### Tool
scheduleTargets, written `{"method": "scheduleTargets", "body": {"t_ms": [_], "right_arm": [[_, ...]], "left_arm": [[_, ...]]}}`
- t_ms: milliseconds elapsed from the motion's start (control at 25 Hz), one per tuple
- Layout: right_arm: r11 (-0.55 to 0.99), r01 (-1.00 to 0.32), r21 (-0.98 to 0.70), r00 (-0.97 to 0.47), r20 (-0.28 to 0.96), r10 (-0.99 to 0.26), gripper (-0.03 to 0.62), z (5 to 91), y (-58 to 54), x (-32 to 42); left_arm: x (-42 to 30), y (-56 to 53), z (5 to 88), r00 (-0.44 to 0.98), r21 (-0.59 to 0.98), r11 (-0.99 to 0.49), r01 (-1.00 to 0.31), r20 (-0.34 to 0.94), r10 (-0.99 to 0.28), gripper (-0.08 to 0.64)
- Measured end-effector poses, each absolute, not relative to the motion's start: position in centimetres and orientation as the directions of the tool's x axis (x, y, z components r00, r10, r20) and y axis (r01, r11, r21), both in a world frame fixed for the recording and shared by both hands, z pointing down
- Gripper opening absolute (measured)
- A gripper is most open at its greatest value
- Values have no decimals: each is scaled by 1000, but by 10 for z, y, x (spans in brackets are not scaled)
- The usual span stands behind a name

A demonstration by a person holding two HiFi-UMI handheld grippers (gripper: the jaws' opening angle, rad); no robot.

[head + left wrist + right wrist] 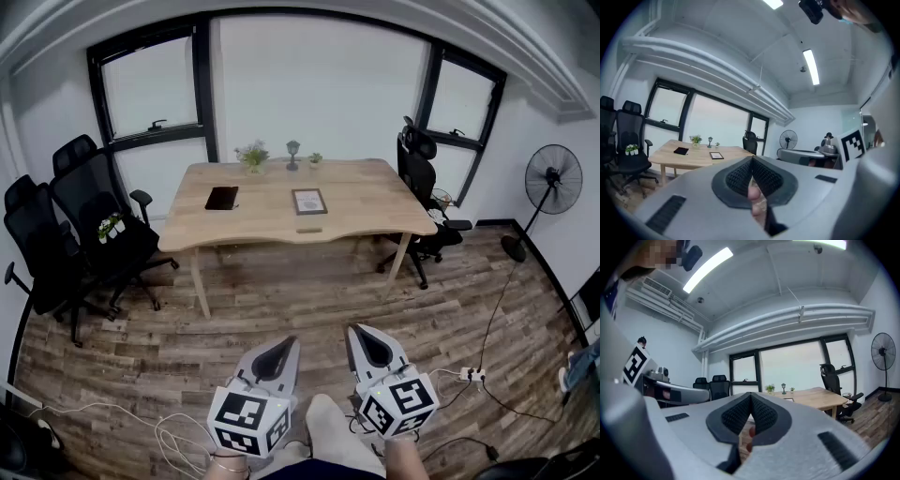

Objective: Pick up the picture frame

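Note:
A dark picture frame (309, 201) lies flat near the middle of a wooden table (375, 204) across the room. In the left gripper view the picture frame (716, 155) shows small on the table (668, 156). The table (820, 394) also appears in the right gripper view. Both grippers are held low and close to the person, far from the table. My left gripper (275, 355) is shut with nothing in it, its pads (740, 176) pressed together. My right gripper (372, 344) is likewise shut and empty, its pads (761, 414) meeting.
A black notebook (222, 198), a small plant (252, 155), a little lamp (292, 151) and a tiny pot (315, 158) sit on the table. Black office chairs (89, 220) stand left, another chair (419, 178) right. A fan (548, 178) stands far right. Cables (112, 412) cross the wooden floor.

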State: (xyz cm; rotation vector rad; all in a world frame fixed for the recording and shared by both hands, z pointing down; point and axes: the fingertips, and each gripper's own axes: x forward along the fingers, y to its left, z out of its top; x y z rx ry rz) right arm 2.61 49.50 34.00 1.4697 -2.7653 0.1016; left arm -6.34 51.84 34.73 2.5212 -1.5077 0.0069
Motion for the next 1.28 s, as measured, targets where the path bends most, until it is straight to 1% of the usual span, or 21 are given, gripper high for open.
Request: {"method": "scheduleTargets", "body": {"t_ms": [320,600,840,1280], "right_arm": [[552,-833,-40,-553,47,-832,0,346,492,27],[561,-824,-78,-565,43,-824,0,351,472,35],[579,-810,-96,-585,53,-809,0,358,446,37],[590,-800,-106,-598,56,-800,0,357,391,49]], "left_arm": [[-62,513,349,481,185,-458,-870,109,-870,5],[-47,495,353,489,181,-466,-866,116,-865,5],[-40,468,349,482,180,-460,-869,104,-870,5],[-24,411,352,483,176,-459,-871,130,-866,5]]}}
